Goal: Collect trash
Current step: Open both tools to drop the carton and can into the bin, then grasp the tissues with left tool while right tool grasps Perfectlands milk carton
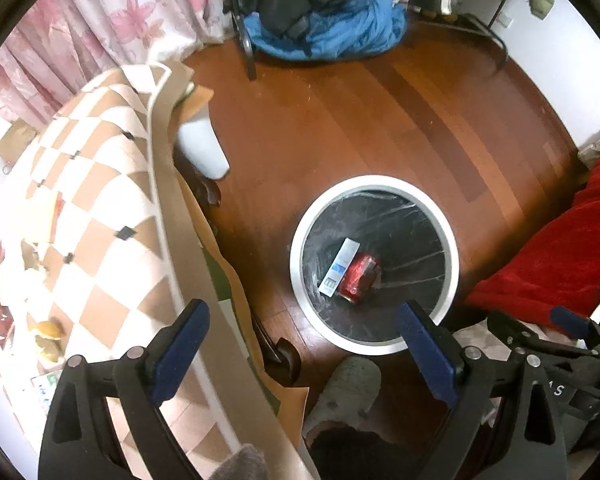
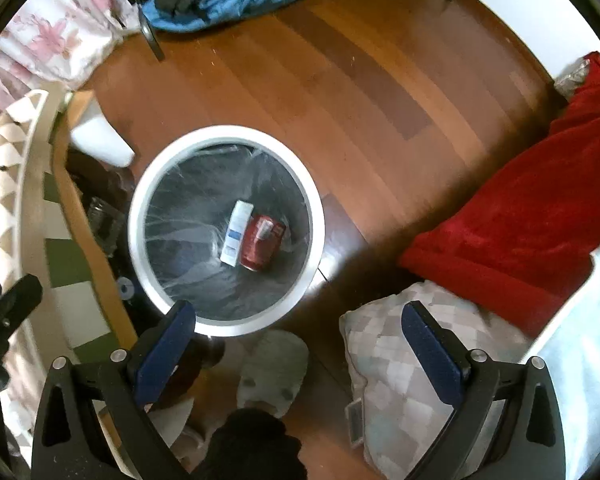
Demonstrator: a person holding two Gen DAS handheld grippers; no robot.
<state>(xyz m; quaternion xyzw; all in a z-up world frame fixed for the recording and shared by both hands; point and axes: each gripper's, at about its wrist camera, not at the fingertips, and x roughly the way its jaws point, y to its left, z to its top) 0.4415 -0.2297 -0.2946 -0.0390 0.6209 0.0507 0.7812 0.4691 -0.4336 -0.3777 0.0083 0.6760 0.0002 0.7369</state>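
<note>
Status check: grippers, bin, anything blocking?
Left hand-held gripper open, empty. Right hand-held gripper open, empty. Can and box in bin. Nothing blocking.

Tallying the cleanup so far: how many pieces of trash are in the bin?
2: a white carton and a crushed red can lie side by side at the bottom of the trash bin. Nothing else shows inside.

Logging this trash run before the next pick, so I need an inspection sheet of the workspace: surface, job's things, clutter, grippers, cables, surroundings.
Surface: wood floor, bare in the middle.
Job's things: bin with a clear liner; red can and white box lie side by side at its bottom.
Clutter: scraps on the checked cloth; slipper by the bin.
Grippers: left gripper open, empty; right gripper open, empty.
Cables: nothing seen.
Surroundings: pink curtain, blue bedding, red blanket, pillow.
</note>
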